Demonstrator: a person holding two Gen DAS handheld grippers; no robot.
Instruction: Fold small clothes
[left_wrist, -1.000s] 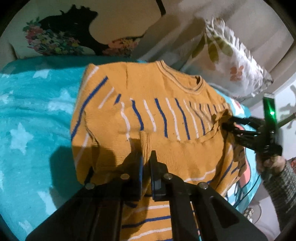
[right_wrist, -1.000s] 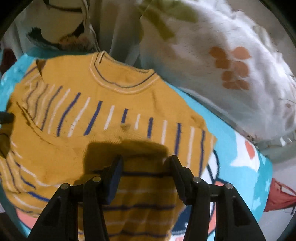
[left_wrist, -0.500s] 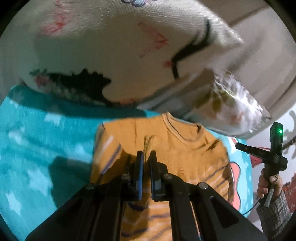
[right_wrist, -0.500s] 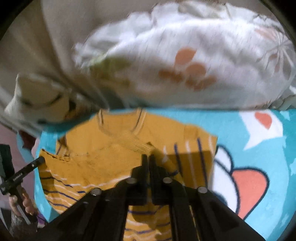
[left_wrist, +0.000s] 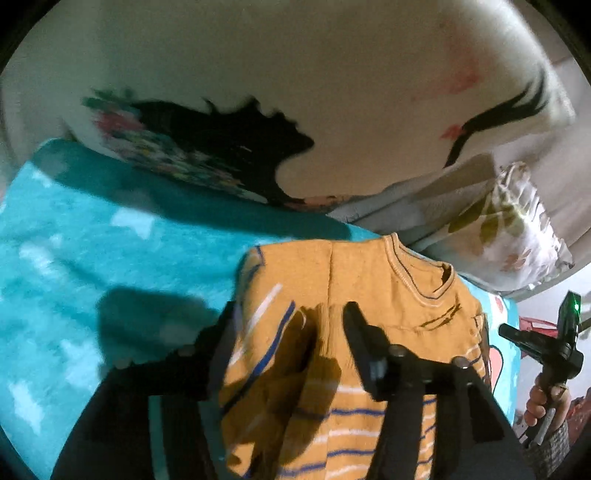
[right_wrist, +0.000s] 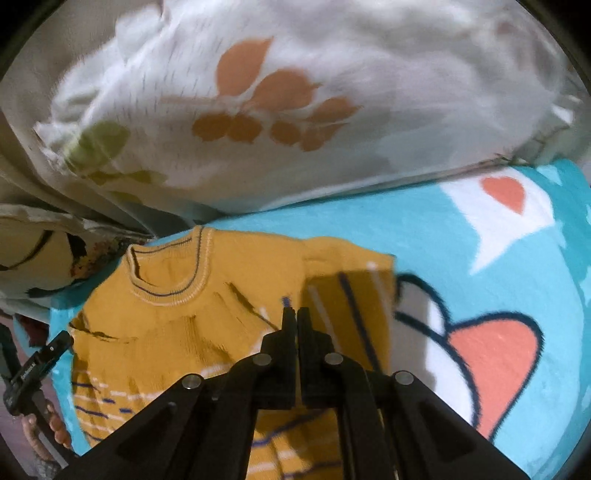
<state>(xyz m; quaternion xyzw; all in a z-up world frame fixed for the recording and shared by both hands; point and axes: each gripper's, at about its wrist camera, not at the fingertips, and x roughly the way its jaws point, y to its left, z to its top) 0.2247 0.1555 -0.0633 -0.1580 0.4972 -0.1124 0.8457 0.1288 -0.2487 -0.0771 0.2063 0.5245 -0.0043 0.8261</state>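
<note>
Bottom hem folded up toward the collar: the left gripper (left_wrist: 291, 317) has just been opening, fingers clear of the sweater (left_wrist: 369, 280); the right gripper (right_wrist: 296, 314) looks pinched closed, cloth unclear. Next, free it.

Right gripper (right_wrist: 296, 314): jaws pressed together, nothing visibly between them, over the sweater.
Sweater (right_wrist: 177, 325): mustard knit with blue and white stripes, lying folded on the blanket, neckline toward the pillows.
Blanket (right_wrist: 461, 236): turquoise with cartoon print.
Pillow (right_wrist: 277, 92): white, orange leaf pattern.
Left gripper (right_wrist: 33, 373): at the left edge, hand-held.
</note>
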